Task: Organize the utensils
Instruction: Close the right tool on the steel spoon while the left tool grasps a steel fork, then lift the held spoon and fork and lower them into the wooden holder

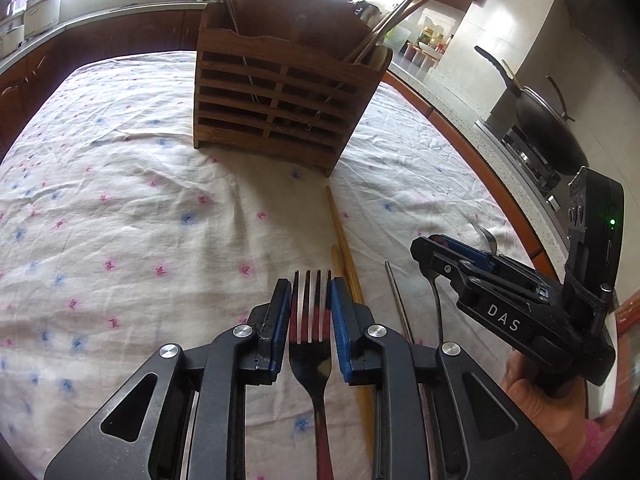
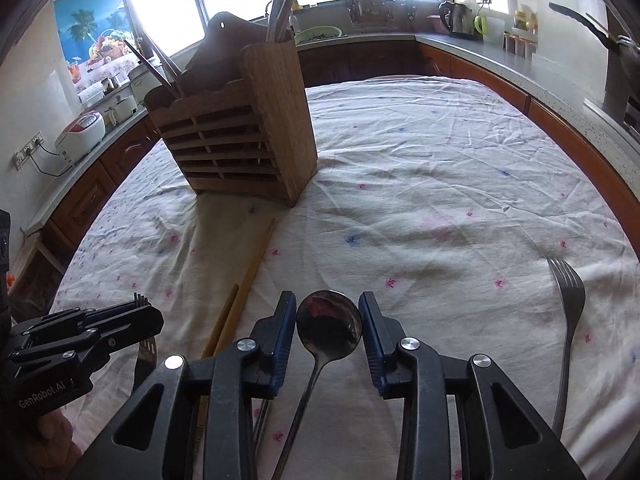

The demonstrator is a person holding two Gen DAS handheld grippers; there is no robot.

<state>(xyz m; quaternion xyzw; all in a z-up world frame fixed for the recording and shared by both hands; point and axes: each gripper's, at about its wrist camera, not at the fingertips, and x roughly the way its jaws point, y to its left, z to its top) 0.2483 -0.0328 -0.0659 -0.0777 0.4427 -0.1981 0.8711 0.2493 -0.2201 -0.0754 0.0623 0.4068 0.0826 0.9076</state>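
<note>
My left gripper (image 1: 311, 286) is shut on a metal fork (image 1: 312, 344), pads against both sides of its head and tines pointing forward. In the right wrist view the left gripper (image 2: 140, 308) sits at the lower left with the tines sticking out. My right gripper (image 2: 328, 304) is shut on a metal spoon (image 2: 329, 326), pads touching either side of its bowl, low over the cloth. In the left wrist view the right gripper (image 1: 424, 246) is at the right. A slatted wooden utensil holder (image 1: 280, 96) (image 2: 240, 132) stands ahead with chopsticks in it.
Two wooden chopsticks (image 1: 344, 232) (image 2: 256, 256) and a metal chopstick (image 1: 400, 304) lie on the flowered tablecloth (image 1: 140, 200) between the grippers. A second fork (image 2: 568, 300) lies to the right. Counters ring the table; a wok (image 1: 548, 128) sits on the stove at right.
</note>
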